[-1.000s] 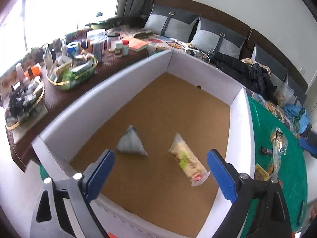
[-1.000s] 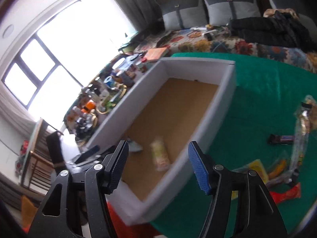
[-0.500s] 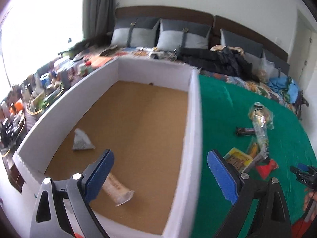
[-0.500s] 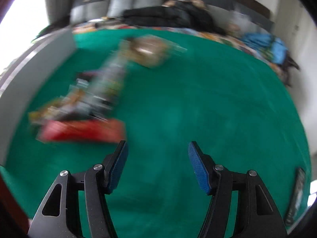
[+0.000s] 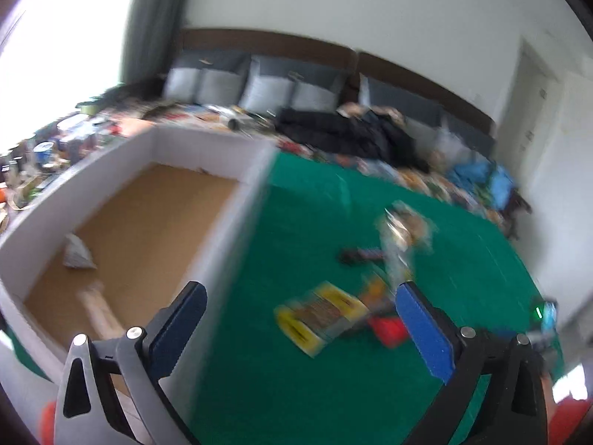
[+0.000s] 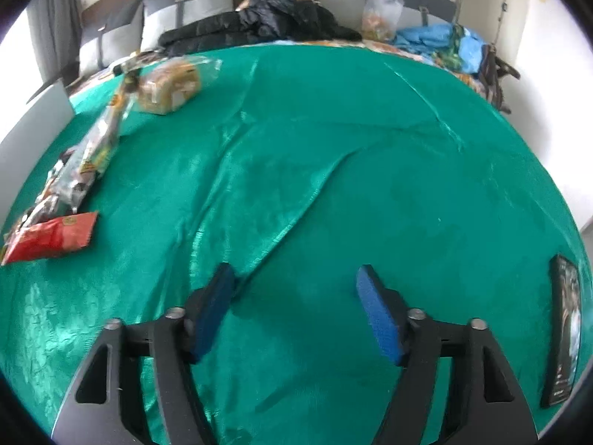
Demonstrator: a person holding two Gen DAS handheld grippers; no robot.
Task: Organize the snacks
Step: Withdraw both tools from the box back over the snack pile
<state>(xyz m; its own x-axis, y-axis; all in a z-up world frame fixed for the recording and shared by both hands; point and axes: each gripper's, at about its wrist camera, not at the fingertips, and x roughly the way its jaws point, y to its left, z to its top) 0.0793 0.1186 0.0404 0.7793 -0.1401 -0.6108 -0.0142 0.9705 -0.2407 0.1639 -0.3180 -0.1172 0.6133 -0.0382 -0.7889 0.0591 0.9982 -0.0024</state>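
Two snacks (image 5: 78, 256) in the box (image 5: 237, 218); both claws empty.

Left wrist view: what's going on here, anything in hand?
Nothing in hand. Both claws are open and empty: the left claw hangs over the edge between the white box and the green cloth, the right claw over bare cloth. Two snacks lie in the box, a grey triangular packet and a long wrapped bar. The rest, including a red packet and a yellow packet, lie on the cloth.
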